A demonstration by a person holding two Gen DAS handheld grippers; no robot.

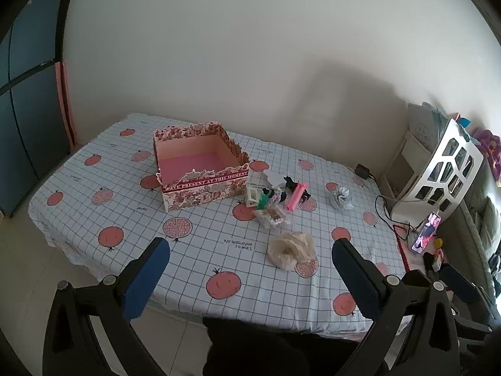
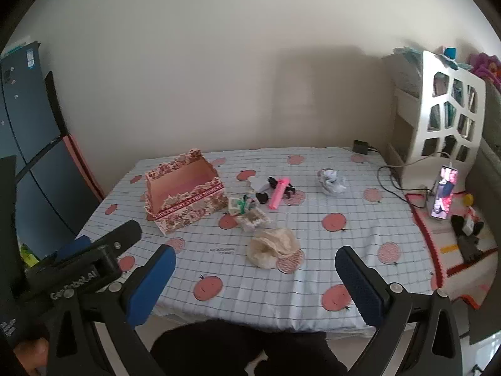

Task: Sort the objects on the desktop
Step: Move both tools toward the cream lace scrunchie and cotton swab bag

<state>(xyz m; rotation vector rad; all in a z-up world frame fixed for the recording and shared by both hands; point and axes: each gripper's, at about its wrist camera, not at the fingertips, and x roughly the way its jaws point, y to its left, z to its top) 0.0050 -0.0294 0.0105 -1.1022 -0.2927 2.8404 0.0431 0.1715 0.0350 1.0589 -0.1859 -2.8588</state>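
Near the table's [image 1: 94, 188] front edge, the left gripper [image 1: 250, 269] and right gripper [image 2: 255, 274] hover with jaws wide, holding nothing. Toward the back left corner sits the floral box [image 1: 200, 181]; beside it lie small clutter [image 1: 275, 197], a cream scrunchie [image 1: 289, 249] and crumpled paper [image 1: 338, 197].

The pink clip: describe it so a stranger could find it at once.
Start at the floral gift box on the checked tablecloth. Just to its right lies a small heap of odds and ends; the pink clip lies at that heap's far right side. It is the only bright pink, long, straight bar there, flanked by small black pieces.
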